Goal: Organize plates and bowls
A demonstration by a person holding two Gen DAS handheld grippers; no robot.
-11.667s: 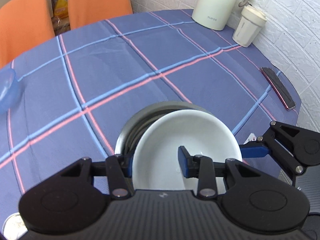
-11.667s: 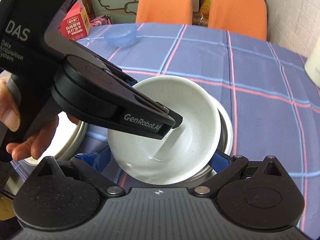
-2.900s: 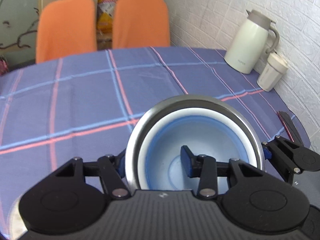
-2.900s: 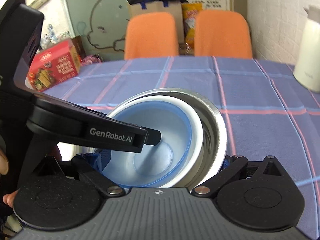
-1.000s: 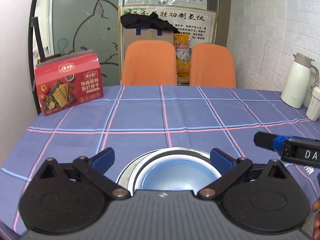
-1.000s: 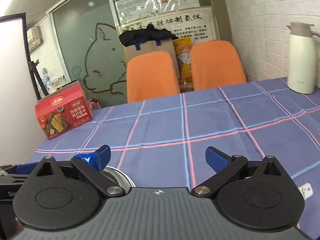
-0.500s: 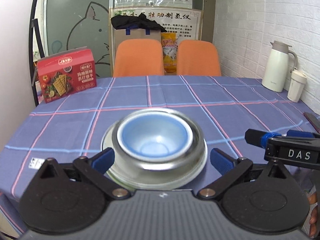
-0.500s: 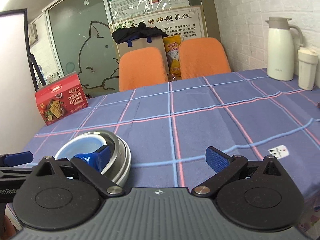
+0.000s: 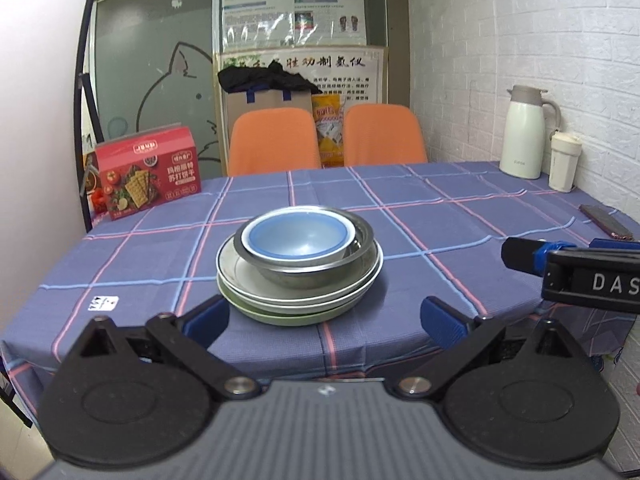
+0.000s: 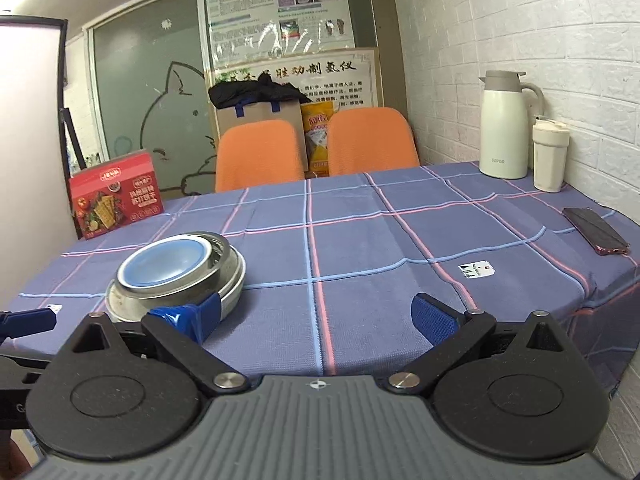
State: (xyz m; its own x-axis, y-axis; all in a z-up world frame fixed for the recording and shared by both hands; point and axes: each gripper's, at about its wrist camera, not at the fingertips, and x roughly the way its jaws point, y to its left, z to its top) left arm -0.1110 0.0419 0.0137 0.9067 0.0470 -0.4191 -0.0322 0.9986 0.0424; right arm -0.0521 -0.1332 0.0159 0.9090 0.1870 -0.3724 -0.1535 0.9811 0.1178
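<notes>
From the left wrist camera, the left gripper (image 9: 324, 318) hangs with jaws spread wide and empty off the near edge of the checked tablecloth (image 9: 420, 216), facing the stack at 12 o'clock: a blue bowl (image 9: 298, 236) nested in a steel bowl (image 9: 320, 270), on a steel plate (image 9: 256, 276) over a green plate (image 9: 280, 316). The right gripper (image 9: 576, 264) juts in at 3 o'clock, well apart from the stack. A red cracker box (image 9: 148, 172) stands at 10 o'clock, a white thermos (image 9: 522, 136) and cup (image 9: 564, 162) at 2 o'clock, a phone (image 9: 606, 222) beside them, two orange chairs (image 9: 274, 140) beyond. From the right wrist camera, the right gripper (image 10: 316, 316) is likewise wide open and empty; the stack sits at 10 o'clock, its left fingertip (image 10: 188, 316) overlapping the plate rim in view, though contact cannot be judged. A small label (image 10: 476, 270) lies at 1 o'clock.
</notes>
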